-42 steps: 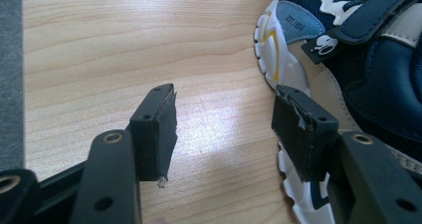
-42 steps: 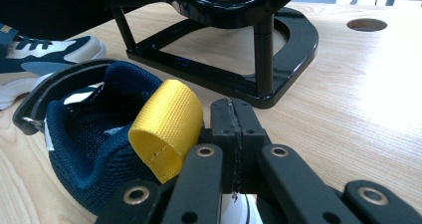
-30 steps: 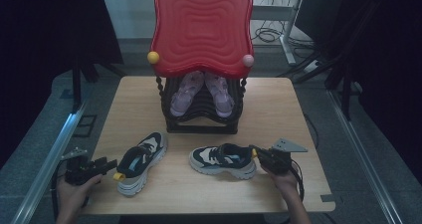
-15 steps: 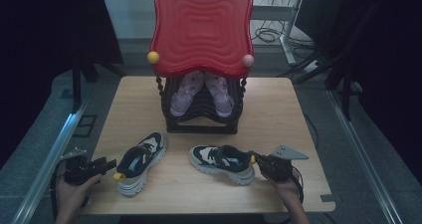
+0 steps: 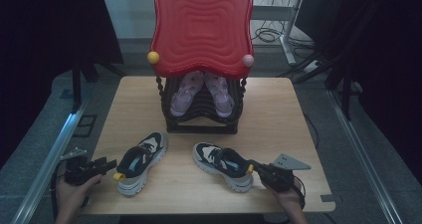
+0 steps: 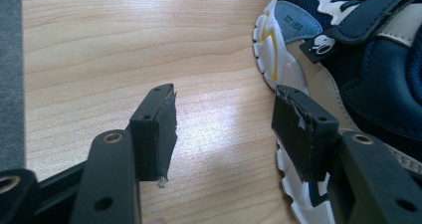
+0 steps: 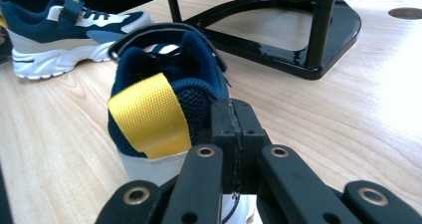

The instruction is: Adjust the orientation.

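A pale wooden table [image 5: 278, 114] is seen under a dark room, with a black rack [image 5: 201, 119] at the back. Two navy sneakers lie in front. The right sneaker [image 5: 223, 165] is set heel-first against the right gripper [image 7: 233, 134], whose jaws are pressed together (nothing is seen pinched), its long axis running away up-left. The left gripper [image 6: 224, 129] is held spread just beside the left sneaker [image 6: 358, 84]
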Motion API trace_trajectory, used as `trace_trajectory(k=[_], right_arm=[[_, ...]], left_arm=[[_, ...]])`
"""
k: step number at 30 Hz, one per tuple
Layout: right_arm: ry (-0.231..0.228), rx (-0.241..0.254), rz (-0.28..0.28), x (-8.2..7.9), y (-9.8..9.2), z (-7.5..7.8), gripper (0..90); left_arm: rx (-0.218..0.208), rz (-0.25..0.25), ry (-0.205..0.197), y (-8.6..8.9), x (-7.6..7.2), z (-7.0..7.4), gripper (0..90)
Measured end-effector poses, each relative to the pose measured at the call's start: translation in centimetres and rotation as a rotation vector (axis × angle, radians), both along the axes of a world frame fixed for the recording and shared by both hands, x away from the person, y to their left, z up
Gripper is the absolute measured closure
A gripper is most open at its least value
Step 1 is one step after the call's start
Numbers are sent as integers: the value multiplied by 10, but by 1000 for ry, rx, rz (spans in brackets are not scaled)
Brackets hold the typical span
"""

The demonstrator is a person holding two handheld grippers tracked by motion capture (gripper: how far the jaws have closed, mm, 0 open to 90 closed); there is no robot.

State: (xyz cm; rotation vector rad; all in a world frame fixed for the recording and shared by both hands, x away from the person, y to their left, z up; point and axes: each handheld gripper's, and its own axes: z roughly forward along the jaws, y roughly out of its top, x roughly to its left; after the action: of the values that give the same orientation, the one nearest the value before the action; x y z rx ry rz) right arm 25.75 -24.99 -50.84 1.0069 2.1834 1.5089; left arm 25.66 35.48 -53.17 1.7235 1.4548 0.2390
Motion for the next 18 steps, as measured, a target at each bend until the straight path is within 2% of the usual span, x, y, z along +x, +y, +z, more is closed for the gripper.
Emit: trace_trajectory(k=[8, 18], right_arm=[[-7, -5, 17, -13, 1, 0, 897], [-10, -9, 1, -10, -2, 0, 894]], left_arm=[[2, 2, -2, 1, 0, 0, 430], [3, 6, -13, 1, 0, 3, 430]])
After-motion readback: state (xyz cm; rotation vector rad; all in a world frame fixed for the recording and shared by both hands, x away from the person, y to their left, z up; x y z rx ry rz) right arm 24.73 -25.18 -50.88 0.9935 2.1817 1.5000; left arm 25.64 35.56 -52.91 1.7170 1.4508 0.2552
